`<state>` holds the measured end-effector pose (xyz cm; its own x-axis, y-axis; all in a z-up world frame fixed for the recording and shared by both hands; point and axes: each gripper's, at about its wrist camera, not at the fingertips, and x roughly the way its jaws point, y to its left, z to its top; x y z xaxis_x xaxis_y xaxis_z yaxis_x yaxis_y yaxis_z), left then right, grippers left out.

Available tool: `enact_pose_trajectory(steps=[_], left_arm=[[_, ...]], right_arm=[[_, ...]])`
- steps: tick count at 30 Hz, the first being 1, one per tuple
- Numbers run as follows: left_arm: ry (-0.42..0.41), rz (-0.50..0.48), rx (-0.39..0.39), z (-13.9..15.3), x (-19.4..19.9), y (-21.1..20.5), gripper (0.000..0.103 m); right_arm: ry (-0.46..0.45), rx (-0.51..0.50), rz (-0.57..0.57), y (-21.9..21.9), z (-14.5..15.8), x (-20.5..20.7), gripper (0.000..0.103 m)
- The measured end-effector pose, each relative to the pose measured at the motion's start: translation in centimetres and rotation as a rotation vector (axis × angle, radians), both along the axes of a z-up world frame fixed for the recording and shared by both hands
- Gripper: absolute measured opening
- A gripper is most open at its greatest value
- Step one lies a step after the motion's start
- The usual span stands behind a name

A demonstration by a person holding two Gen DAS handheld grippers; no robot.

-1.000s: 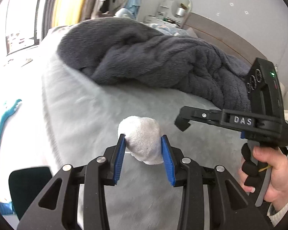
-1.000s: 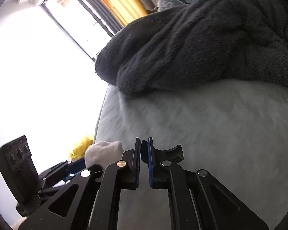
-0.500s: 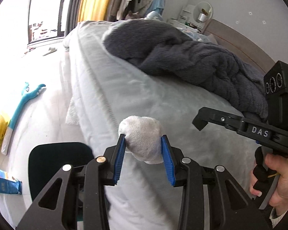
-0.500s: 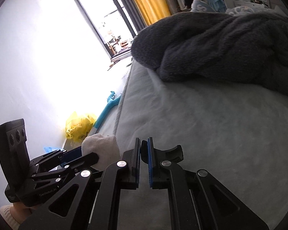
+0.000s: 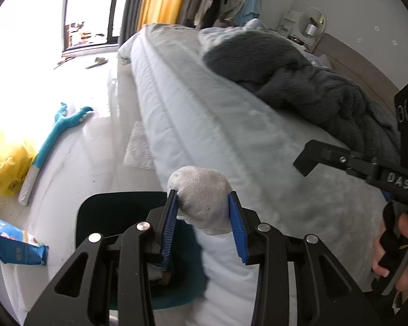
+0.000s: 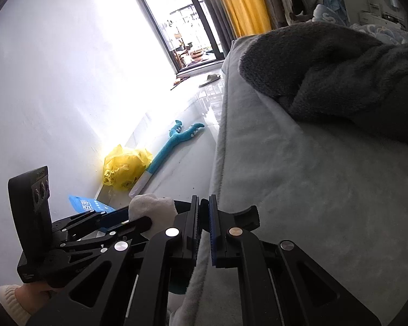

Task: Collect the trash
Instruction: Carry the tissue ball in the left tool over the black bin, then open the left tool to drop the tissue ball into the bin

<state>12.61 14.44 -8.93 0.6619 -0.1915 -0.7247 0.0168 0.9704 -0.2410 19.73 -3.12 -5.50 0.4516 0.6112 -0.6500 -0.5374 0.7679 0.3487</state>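
A balled white cloth wad (image 5: 202,197) sits clamped between the blue pads of my left gripper (image 5: 204,217), held over the bed's edge and above a dark teal bin (image 5: 117,212) on the floor. The right wrist view shows the same wad (image 6: 152,209) in the left gripper (image 6: 133,218) at lower left. My right gripper (image 6: 203,233) is shut with nothing between its pads, hovering over the side of the grey bed (image 6: 326,203). In the left wrist view the right gripper (image 5: 307,160) reaches in from the right, held by a hand (image 5: 402,247).
A dark grey blanket (image 5: 299,81) lies heaped on the bed (image 5: 204,114). On the floor are a yellow plastic bag (image 5: 5,168), a teal plush toy (image 5: 59,130), a blue packet (image 5: 11,241) and a slipper (image 5: 96,62). A window and yellow curtain (image 5: 163,0) stand behind.
Both grippers have swung left from over the bed toward its edge; the floor and the teal bin have come into view below the left gripper. The wad stays clamped; the right gripper stays shut.
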Motion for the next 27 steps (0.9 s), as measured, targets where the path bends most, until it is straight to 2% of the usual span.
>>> enact_pose_trajectory(steps=[10, 23, 27], left_arm=[[0.113, 0.079, 0.029, -3.2, -0.9, 5.6, 0.040], [0.319, 0.094, 0.007, -8.6, -1.9, 9.3, 0.041], [0.359, 0.095, -0.005, -9.5, -2.3, 10.2, 0.047]], right_arm=[[0.000, -0.026, 0.082, 6.1, -0.7, -1.2, 0.007], [0.021, -0.066, 0.149, 10.6, -1.9, -2.4, 0.007], [0.031, -0.078, 0.161, 11.3, -2.6, -2.7, 0.007]])
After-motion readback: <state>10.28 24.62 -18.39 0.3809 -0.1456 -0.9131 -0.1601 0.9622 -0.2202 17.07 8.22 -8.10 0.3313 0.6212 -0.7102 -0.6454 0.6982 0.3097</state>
